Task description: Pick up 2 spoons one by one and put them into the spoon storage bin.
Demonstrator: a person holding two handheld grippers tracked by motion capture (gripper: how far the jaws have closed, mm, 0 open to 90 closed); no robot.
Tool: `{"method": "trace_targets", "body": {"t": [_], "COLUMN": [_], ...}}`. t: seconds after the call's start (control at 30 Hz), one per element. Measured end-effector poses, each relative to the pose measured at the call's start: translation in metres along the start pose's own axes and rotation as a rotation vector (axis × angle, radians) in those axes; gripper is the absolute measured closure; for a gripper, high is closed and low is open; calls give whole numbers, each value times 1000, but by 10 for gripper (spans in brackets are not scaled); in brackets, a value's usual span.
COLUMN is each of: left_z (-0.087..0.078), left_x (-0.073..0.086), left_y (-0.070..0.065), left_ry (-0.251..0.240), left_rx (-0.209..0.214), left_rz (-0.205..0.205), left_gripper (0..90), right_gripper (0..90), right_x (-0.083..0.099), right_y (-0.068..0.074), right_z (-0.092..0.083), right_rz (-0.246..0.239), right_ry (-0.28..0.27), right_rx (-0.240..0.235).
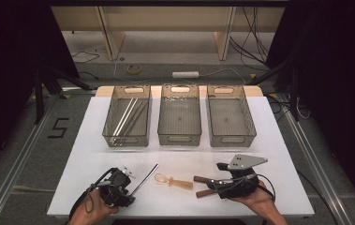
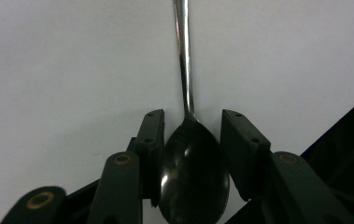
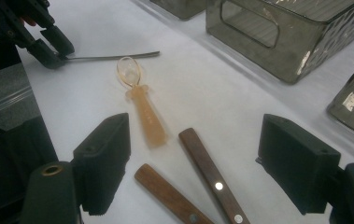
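A metal spoon (image 1: 146, 179) lies on the white table, its handle pointing away to the right. My left gripper (image 1: 128, 186) is at the near left; in the left gripper view its jaws (image 2: 192, 116) stand on either side of the spoon's bowl (image 2: 193, 177), with a slim gap on the right side, so it is open. My right gripper (image 1: 216, 180) is at the near right, wide open (image 3: 195, 135), with two brown wooden handles (image 3: 207, 163) lying between its jaws. A translucent amber spoon (image 1: 173, 181) rests between the two grippers.
Three translucent grey bins stand in a row at the back: the left bin (image 1: 126, 139) holds several long thin metal sticks, while the middle bin (image 1: 180, 139) and the right bin (image 1: 232, 139) look bare. The table's front edge runs just below both hands.
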State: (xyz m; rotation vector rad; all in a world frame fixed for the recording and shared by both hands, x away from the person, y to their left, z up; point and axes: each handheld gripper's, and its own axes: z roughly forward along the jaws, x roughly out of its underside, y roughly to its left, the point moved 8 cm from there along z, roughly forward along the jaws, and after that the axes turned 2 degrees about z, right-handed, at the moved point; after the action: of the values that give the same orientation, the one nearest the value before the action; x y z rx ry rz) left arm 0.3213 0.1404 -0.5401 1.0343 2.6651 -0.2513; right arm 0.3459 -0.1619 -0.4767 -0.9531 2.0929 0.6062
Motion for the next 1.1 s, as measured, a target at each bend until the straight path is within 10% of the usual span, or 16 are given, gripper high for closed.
{"method": "trace_targets", "body": {"t": [0.13, 1.1], "left_z": [-2, -8], "left_x": [-2, 15], "left_y": [1, -6], "left_ry": [-11, 108], "left_rx": [-16, -37], "left_rz": [8, 36], "left_gripper": [814, 579], "right_gripper": [262, 263], "right_x": [0, 1], "right_y": [0, 1], "right_z": [0, 1], "right_rz": [0, -4], "right_ry": [-1, 5], "right_rx": [-3, -10]}}
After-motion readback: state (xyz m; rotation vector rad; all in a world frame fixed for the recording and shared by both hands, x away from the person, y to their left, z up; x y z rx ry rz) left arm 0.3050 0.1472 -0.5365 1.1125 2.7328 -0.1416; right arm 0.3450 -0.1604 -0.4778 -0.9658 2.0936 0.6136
